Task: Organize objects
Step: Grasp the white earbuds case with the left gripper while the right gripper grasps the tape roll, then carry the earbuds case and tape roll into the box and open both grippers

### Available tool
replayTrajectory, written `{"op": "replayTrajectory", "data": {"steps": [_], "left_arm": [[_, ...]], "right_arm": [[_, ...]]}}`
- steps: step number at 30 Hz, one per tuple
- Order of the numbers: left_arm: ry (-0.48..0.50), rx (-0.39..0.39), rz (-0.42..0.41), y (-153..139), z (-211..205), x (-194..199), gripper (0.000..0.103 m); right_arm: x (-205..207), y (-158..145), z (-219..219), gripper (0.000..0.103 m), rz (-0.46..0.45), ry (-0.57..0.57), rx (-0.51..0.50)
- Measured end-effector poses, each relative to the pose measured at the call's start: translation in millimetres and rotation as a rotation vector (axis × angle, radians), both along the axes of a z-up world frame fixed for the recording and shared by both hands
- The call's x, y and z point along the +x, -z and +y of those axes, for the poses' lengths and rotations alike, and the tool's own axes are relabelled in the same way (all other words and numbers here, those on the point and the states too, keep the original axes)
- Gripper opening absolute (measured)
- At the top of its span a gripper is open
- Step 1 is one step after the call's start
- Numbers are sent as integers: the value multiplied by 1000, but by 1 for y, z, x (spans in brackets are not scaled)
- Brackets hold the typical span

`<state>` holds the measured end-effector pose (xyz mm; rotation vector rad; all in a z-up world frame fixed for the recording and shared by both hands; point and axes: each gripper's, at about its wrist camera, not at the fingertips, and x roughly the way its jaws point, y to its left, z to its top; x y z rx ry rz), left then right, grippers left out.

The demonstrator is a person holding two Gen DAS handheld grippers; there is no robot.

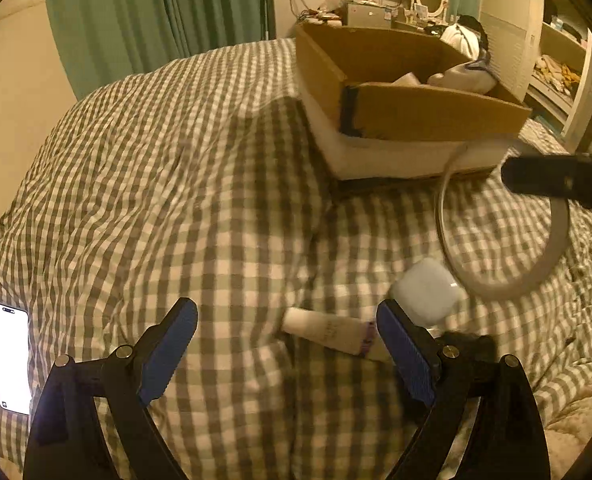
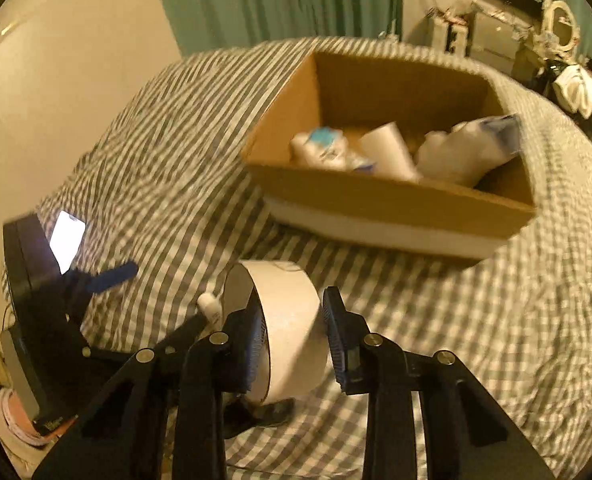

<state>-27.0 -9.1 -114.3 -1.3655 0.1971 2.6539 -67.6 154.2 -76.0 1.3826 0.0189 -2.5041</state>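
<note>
— While the right gripper (image 2: pixel 292 336) hangs above the checked grey-and-white bed cover (image 2: pixel 475 320), what do its fingers (image 2: pixel 337 340) hold?
— They are clamped on a wide white tape roll (image 2: pixel 284 320), lifted off the bed, short of the open brown cardboard box (image 2: pixel 395 204) near the far edge.
— And the left gripper (image 1: pixel 288 344)?
— Spread wide, holding nothing. A small white tube (image 1: pixel 327 332) lies between its fingers (image 1: pixel 403 356), a white rounded case (image 1: pixel 427 288) just beyond, a lit phone (image 1: pixel 10 356) at the bed's left edge.

Left hand-held gripper (image 1: pixel 287 330) gapes above the bed (image 1: pixel 176 184); tube (image 1: pixel 329 332) between its fingers, box (image 1: pixel 399 92) at one o'clock.
</note>
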Motion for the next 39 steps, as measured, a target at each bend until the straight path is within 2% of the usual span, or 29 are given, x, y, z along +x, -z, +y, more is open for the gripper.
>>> {"op": "replayTrajectory", "data": {"steps": [4,8,12,16,18,21,24,26,33,39], "left_arm": [[30,19,2,-4,21,-1,94],[51,33,-21,5,44,-9,94],[61,59,-65,20,65,-20,94],[77,28,-103,38,83,-29,93],[73,29,-119,45,86,-34,87],[72,80,-173,57,87,-41,75],[81,107,-184,62,89,-40,66],[90,113,-182,60,90,-39,58],[88,94,-172,42,85,-32,58],[62,95,-131,5,64,-30,58]], "right_arm": [[1,-10,26,28,25,69,0],[4,-9,60,28,32,143,45],[8,4,86,28,34,188,64],[7,24,101,28,13,211,39],[6,32,107,28,2,216,31],[6,39,113,28,-2,217,14],[6,41,116,28,1,220,2],[7,40,117,27,5,221,9],[10,36,112,27,5,215,20],[13,8,100,27,28,200,9]]}}
